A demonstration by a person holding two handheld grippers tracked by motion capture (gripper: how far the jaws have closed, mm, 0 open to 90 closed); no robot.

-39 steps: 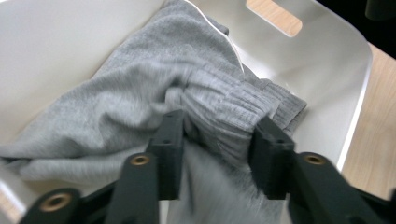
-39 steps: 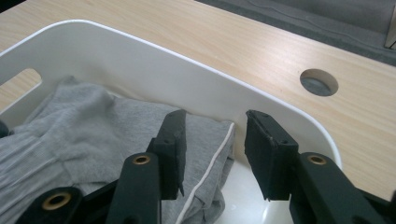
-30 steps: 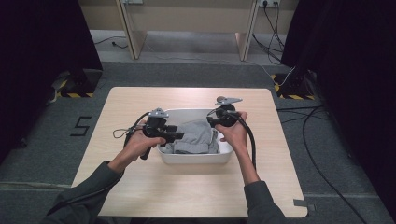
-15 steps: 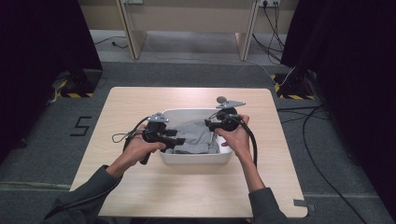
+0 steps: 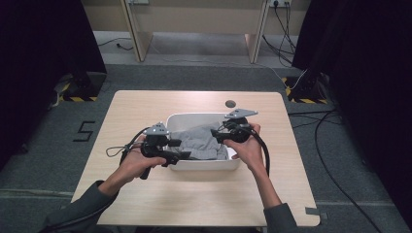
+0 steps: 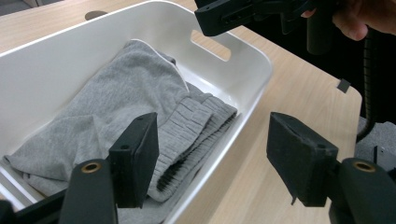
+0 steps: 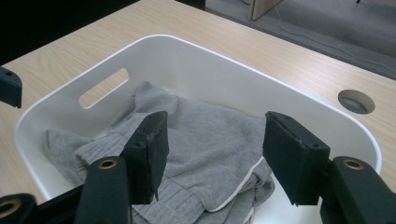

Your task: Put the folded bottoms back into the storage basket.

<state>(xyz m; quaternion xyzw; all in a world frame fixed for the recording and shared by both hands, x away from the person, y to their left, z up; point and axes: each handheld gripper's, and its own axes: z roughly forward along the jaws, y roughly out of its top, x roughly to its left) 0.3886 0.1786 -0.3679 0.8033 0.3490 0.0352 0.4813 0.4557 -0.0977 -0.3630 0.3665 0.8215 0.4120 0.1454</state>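
- Grey sweatshirt point(image 5: 201, 141) lies bunched inside white plastic tub point(image 5: 204, 165) at table point(image 5: 194, 204) centre, apparently just dropped there.
- Left gripper point(image 5: 180, 154): jaws have just been opening, half apart, nothing between them, above the tub's near rim.
- Right gripper point(image 5: 217, 136): jaws likewise just opening, empty, above the cloth, probably letting go.

From the left gripper point(image 6: 210, 163) side, the grey garment point(image 6: 135, 107) runs behind its near jaw and off the bottom edge, so can't see its full shape. The white bin point(image 6: 243, 60) gets cropped too. Behind the right gripper point(image 7: 212, 154), the garment's lower folds are hidden.
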